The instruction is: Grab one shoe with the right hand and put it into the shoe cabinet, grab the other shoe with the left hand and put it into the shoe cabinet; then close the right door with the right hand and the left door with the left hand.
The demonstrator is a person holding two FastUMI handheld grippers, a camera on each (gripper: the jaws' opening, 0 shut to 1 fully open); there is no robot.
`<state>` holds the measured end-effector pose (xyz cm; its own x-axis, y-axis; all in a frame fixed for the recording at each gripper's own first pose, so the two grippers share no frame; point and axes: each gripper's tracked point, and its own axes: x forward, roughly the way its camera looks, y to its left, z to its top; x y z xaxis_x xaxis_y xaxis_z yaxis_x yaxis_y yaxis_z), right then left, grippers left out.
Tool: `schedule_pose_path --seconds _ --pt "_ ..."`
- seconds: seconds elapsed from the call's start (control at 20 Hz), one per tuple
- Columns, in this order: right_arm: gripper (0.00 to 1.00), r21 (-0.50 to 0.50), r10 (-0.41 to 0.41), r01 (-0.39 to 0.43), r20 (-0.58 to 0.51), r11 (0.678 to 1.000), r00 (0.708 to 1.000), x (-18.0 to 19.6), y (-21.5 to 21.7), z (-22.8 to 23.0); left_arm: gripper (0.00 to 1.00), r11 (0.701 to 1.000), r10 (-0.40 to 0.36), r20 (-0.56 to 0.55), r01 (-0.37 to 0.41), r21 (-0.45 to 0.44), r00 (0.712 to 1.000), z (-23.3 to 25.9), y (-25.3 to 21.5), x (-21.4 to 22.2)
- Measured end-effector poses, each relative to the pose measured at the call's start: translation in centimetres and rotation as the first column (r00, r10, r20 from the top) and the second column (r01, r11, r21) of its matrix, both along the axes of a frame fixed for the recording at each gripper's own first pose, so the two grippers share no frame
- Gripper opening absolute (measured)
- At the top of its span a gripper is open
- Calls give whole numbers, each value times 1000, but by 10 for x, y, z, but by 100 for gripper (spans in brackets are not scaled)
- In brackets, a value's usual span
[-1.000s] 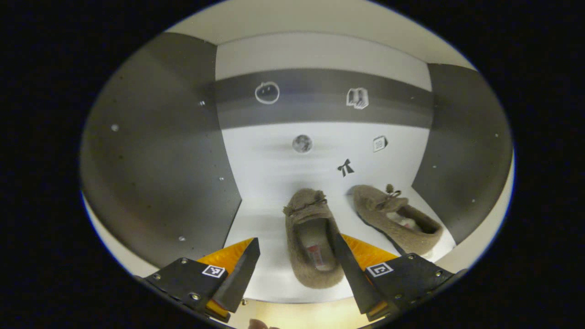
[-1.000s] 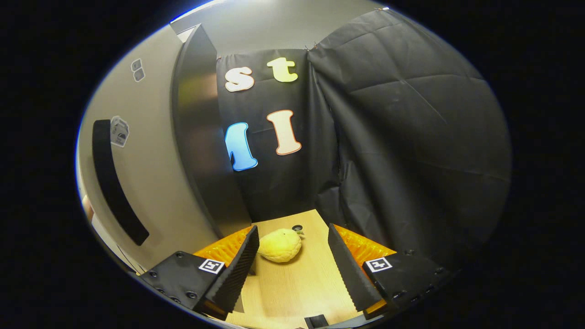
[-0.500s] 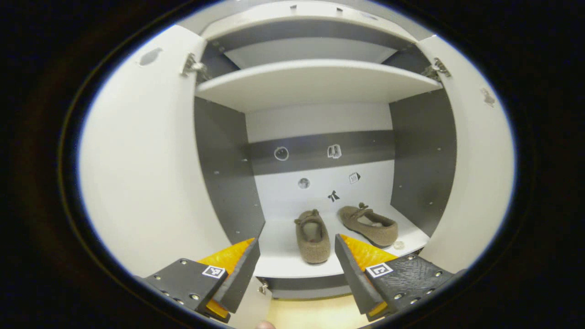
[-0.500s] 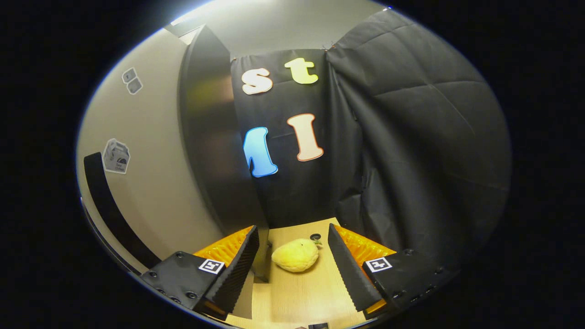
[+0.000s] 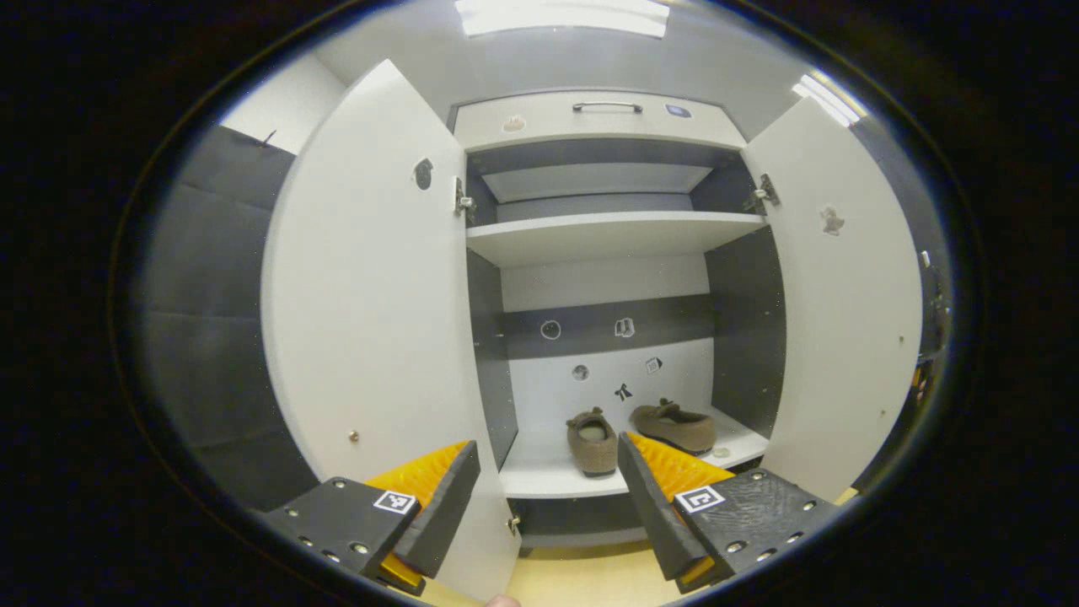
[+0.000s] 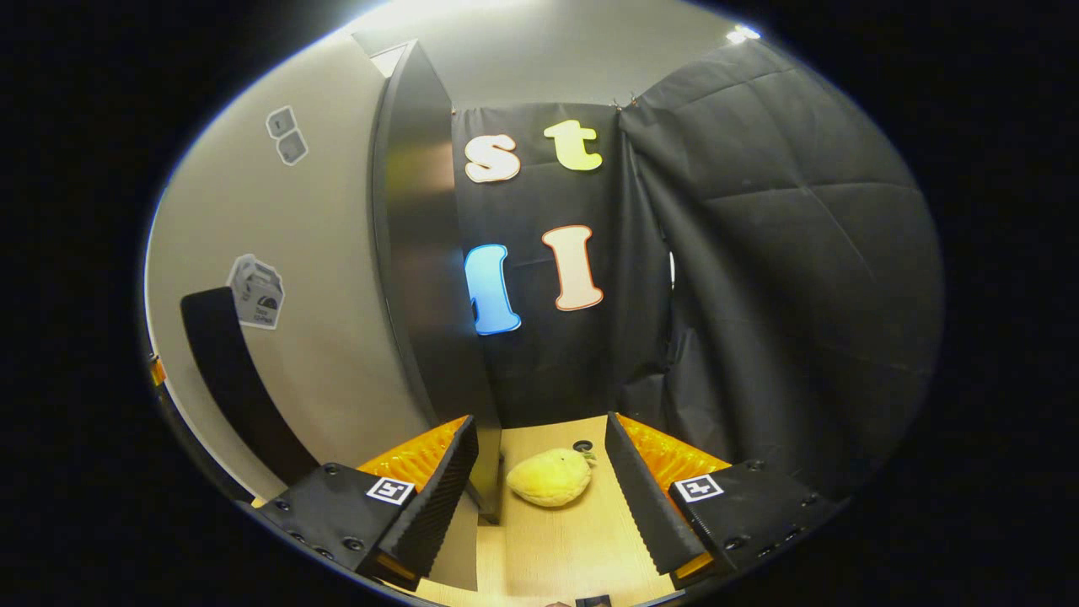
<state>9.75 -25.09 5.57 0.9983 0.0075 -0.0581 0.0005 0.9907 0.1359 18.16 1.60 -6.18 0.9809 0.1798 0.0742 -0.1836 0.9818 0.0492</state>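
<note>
Facing the shoe cabinet in the left gripper view: both shoes, one beside the other, parked on the bottom shelf, left door and right door swung wide, left gripper released, empty. Looking past the cabinet's side in the right gripper view: right gripper spread, empty, above a yellow plush toy, probably staged for the right door.

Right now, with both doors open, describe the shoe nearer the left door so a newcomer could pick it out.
Find the open shoe cabinet and look at its bottom shelf, where two brown fuzzy shoes sit. The left shoe points straight at the back wall, its opening facing you; its neighbour lies angled sideways.
</note>
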Motion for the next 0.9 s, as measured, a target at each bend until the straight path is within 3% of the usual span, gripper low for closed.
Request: schedule_pose_path --seconds 0.2,0.35,0.4,0.45,0.65,0.8,0.9 --pt "92 -7 -90 91 26 996 996 -28 -7 12 97 998 -41 -8 41 -37 999 0 11 2" --pt "96 11 -108 107 64 994 992 -44 4 23 95 996 -56 -30 53 -74 998 -9 29 14" --pt "92 14 -111 111 84 994 990 -48 8 27 89 995 -54 -37 51 -86 998 -13 38 16" --pt "92 16 -113 112 100 994 988 -50 11 32 100 993 -63 -40 59 -98 997 -12 43 20" --pt "96 0 -88 88 108 996 990 -50 37 31 100 988 -85 -39 79 -134 996 -11 61 18" --pt "99 -40 -145 152 139 988 980 -56 36 37 100 986 -82 -45 75 -150 996 -13 68 20" --pt "95 -63 -136 147 161 987 978 -58 49 35 100 980 -95 -33 87 -177 995 -15 76 20"
